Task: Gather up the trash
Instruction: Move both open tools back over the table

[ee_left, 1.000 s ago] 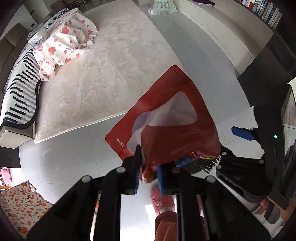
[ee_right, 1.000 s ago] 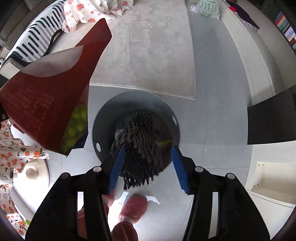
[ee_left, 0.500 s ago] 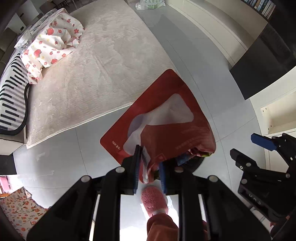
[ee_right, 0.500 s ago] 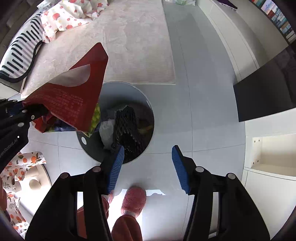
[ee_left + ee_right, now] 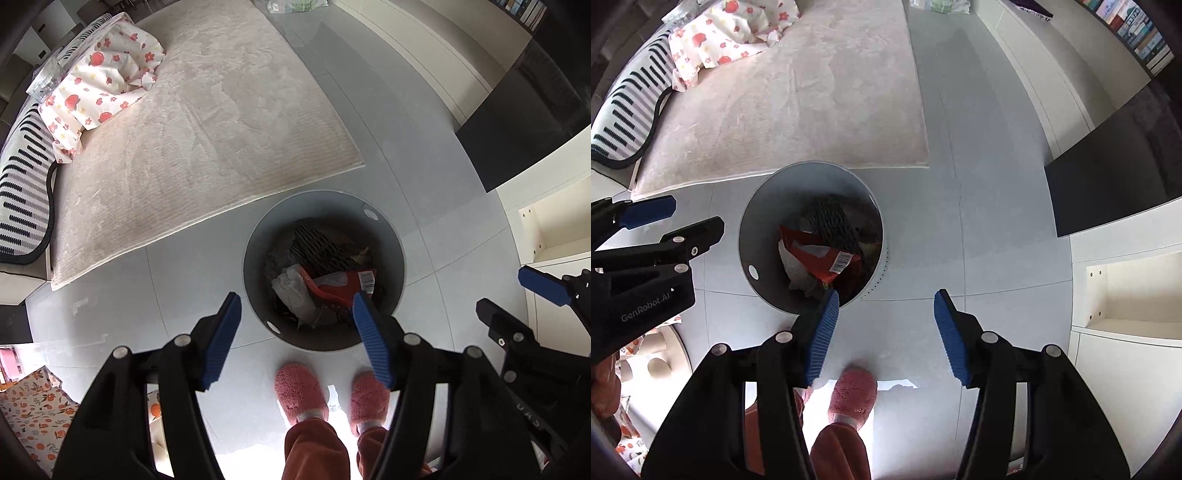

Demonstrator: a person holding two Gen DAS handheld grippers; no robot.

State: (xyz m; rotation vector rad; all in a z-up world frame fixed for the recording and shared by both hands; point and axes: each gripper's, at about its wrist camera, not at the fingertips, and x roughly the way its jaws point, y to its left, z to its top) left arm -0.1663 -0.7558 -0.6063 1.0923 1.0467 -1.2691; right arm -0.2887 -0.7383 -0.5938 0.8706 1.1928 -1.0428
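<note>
Both my grippers, left (image 5: 297,334) and right (image 5: 884,332), are spread wide with nothing between the ribbed blue pads. The glossy red bag (image 5: 338,286) sits crumpled in the round grey bin (image 5: 255,280) just ahead of my left one, on black mesh (image 5: 317,249) and white plastic; anything deeper is too dark to see.

The left gripper (image 5: 295,334), with black arms and ribbed blue pads, is seen with its jaws spread wide and nothing between them. Beyond it, a round grey trash bin (image 5: 255,236) is set on the grey tiled floor (image 5: 110,295), just beside the beige rug (image 5: 207,122). A crumpled red plastic packet (image 5: 340,286) is seen lying inside the bin, on white wrapping (image 5: 291,291) and black mesh netting (image 5: 317,247). Pink fluffy slippers (image 5: 301,393) are planted near the bin. The right gripper (image 5: 517,299) is visible at the right edge.
</note>
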